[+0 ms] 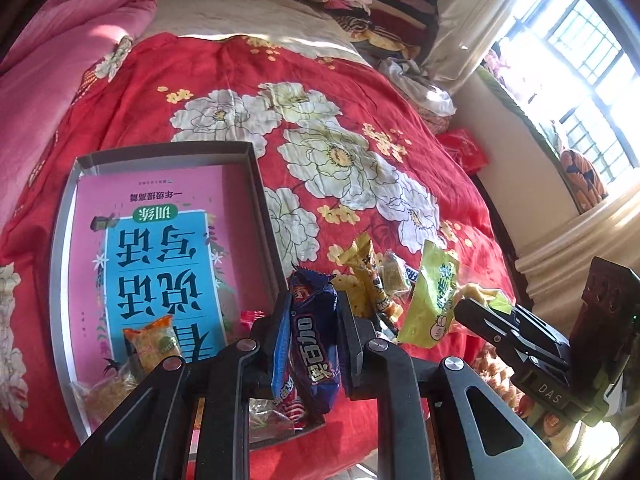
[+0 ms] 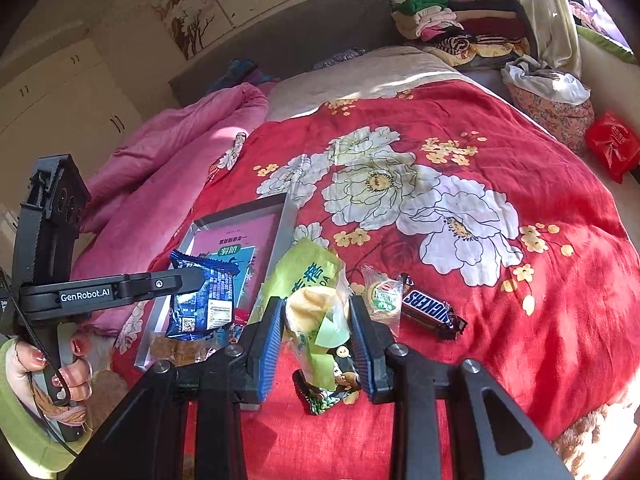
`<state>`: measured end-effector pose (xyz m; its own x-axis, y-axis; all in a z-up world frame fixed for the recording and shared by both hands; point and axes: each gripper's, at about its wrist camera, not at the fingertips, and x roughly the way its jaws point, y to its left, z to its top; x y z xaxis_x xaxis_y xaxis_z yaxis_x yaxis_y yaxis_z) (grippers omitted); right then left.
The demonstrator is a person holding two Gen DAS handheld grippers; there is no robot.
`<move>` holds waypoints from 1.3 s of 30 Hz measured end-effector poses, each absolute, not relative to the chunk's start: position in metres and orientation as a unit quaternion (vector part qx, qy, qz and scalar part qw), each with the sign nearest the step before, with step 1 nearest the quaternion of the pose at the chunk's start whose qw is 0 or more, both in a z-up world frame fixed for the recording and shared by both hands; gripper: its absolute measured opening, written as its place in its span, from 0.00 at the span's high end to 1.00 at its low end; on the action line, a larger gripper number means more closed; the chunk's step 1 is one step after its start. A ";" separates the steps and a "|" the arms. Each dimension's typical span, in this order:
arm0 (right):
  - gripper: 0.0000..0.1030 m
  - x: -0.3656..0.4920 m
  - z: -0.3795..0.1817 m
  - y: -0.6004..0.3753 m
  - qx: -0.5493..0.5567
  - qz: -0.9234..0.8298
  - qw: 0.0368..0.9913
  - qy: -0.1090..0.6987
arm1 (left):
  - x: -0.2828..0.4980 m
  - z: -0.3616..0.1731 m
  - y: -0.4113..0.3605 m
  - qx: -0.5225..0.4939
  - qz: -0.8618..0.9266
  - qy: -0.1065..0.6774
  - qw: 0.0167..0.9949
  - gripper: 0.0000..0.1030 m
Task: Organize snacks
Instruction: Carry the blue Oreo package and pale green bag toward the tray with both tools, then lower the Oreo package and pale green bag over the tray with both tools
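Two grips live: left gripper (image 1: 313, 334) clamped on the blue snack packet (image 1: 316, 344), low centre of its frame, just right of the grey box (image 1: 256, 184), likely headed in with the orange snack (image 1: 154, 342) already on the pink book (image 1: 160, 248). Right gripper (image 2: 316, 338) clamped on the green pastry bag (image 2: 310, 300), low centre, held off the bed (image 2: 520, 320). Snickers bar (image 2: 430, 308) and small round cake (image 2: 382, 296) lie loose just right of it, unsorted.
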<state>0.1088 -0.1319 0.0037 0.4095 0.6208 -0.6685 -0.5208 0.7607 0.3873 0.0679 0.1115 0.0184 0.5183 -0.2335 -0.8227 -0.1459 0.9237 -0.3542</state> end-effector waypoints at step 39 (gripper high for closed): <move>0.68 0.073 0.002 -0.025 -0.042 0.433 0.788 0.436 | -0.012 0.007 0.214 -0.240 0.090 0.461 0.850 0.80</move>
